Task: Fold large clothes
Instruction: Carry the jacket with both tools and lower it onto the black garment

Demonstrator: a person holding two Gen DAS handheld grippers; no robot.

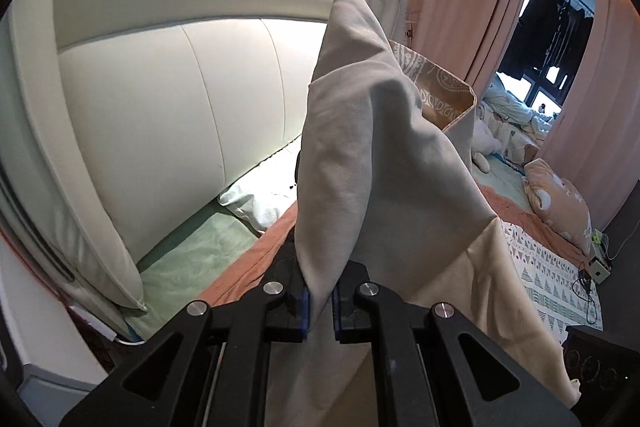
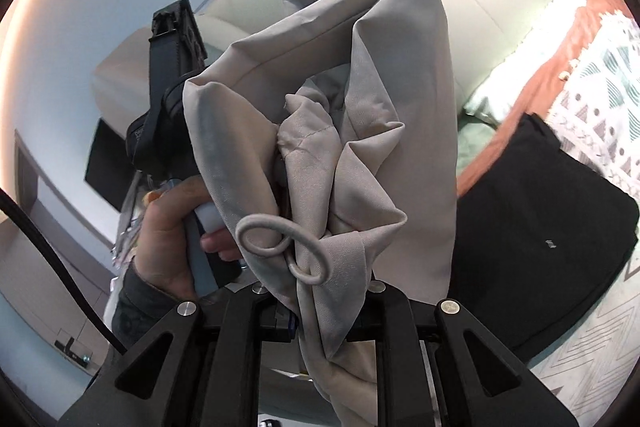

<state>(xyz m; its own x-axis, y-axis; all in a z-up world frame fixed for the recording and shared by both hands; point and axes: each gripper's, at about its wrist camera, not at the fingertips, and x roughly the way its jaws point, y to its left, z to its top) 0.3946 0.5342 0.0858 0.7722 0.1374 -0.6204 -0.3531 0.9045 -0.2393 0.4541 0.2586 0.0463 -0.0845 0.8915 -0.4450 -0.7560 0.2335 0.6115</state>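
Both my left gripper [image 1: 320, 301] and right gripper [image 2: 326, 319] are clamped on beige trousers [image 1: 360, 147] held upright above the bed [image 1: 552, 267]

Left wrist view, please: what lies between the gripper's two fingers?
A fold of the beige garment is pinched in the left gripper, rising in front of the headboard.

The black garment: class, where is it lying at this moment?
In the right wrist view, the black garment lies flat on the patterned bedspread at the right side, just right of the beige garment held up in the right gripper.
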